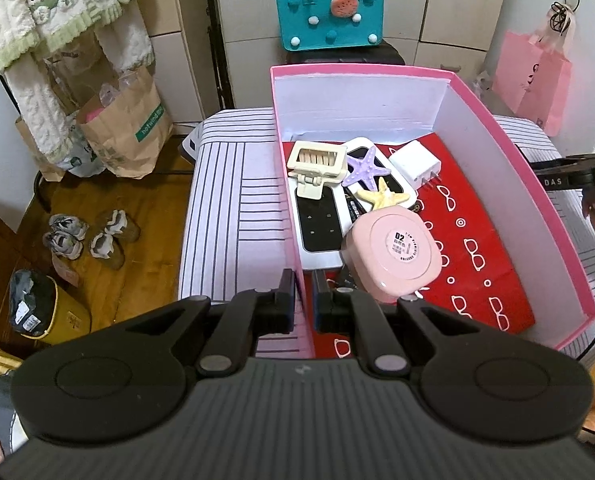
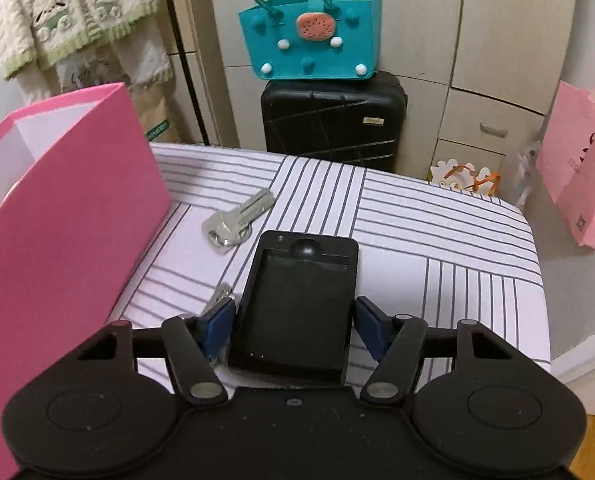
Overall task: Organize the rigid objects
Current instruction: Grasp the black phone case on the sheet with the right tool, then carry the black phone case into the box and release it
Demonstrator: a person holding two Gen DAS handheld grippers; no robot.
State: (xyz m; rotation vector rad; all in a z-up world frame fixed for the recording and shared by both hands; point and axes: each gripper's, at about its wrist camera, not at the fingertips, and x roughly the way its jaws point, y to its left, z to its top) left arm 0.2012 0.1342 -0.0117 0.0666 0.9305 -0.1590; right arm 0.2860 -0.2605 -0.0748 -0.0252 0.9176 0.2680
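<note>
A pink box (image 1: 529,184) with white inner walls and a red patterned floor stands on the striped table. In it lie a cream hair clip (image 1: 317,162), a purple starfish (image 1: 364,167), a yellow starfish (image 1: 384,197), a white charger (image 1: 415,162), a white remote (image 1: 319,228) and a pink square case (image 1: 395,252). My left gripper (image 1: 303,304) is shut on the box's left wall. My right gripper (image 2: 293,320) has its fingers on both sides of a black flat case (image 2: 297,300) on the table. Keys (image 2: 237,220) lie just beyond it, beside the box (image 2: 65,216).
The striped table cloth (image 2: 437,240) ends at the right and far edges. Behind stand a black suitcase (image 2: 333,120) with a teal bag (image 2: 313,40) on it, a pink paper bag (image 2: 577,168), brown paper bags (image 1: 125,136) and shoes (image 1: 89,236) on the floor.
</note>
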